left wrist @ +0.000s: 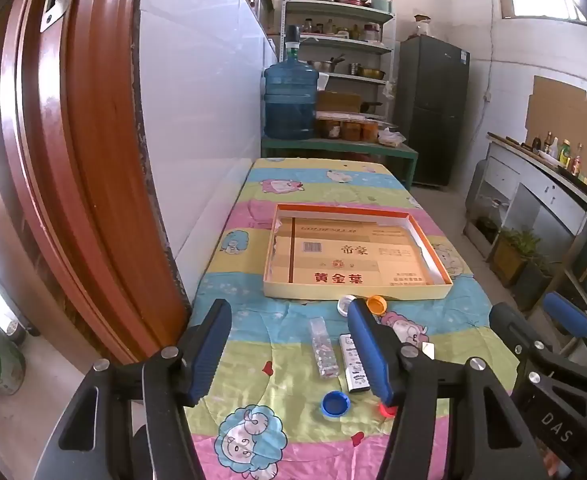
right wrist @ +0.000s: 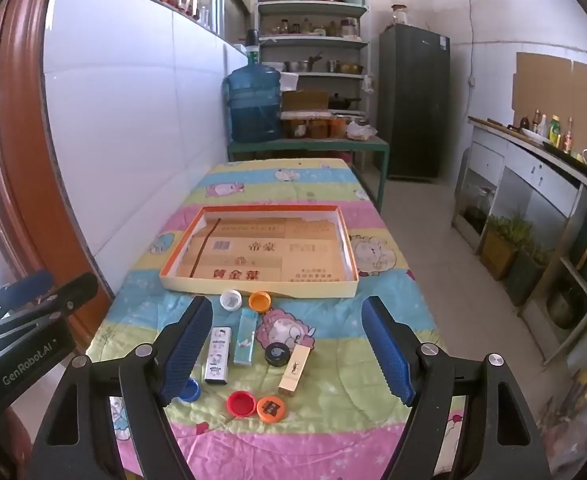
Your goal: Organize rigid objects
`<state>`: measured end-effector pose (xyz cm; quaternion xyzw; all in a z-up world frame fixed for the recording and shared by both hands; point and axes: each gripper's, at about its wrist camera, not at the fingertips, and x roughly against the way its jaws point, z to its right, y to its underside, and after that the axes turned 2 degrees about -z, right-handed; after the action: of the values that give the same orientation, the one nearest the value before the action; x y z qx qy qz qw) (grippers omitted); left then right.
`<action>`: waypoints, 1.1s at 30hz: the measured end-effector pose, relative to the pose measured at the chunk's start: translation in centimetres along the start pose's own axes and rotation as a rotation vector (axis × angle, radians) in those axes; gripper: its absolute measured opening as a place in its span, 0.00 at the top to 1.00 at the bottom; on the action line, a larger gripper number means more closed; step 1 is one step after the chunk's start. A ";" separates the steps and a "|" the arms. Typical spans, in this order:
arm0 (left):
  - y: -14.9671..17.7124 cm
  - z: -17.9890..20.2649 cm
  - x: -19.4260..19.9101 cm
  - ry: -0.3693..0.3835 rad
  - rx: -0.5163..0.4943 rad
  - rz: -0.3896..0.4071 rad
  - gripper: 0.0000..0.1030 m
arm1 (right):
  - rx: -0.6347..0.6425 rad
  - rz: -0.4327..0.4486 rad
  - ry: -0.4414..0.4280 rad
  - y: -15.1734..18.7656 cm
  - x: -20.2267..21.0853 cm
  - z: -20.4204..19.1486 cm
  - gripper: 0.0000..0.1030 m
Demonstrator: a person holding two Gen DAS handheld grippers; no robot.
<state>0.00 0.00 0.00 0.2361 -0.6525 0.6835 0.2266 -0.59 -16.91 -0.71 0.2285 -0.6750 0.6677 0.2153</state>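
Both wrist views look forward down the counter (left wrist: 433, 320) from its near end, sharing the tray (right wrist: 253, 284); left apparently sits nearer the wall.

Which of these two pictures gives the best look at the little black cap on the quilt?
The right wrist view. There the black cap lies in plain sight between the teal box and the cream box. In the left wrist view it cannot be seen: a finger of the left hand-held gripper covers that spot.

both hand-held grippers, left (left wrist: 289, 344) and right (right wrist: 287, 344), hover with jaws spread wide.
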 end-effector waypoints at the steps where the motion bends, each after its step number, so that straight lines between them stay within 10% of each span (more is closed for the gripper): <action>1: 0.0 0.0 0.0 0.003 0.000 0.003 0.42 | -0.007 -0.002 -0.004 0.0 0.0 0.1 0.24; 33: 0.6 0.6 -1.6 -0.019 -0.019 -0.041 0.42 | 0.000 -0.016 0.011 0.2 -1.2 0.2 0.24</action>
<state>0.88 -0.58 -1.44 0.2538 -0.6561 0.6702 0.2366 0.20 -17.04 -1.59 0.2302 -0.6718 0.6673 0.2245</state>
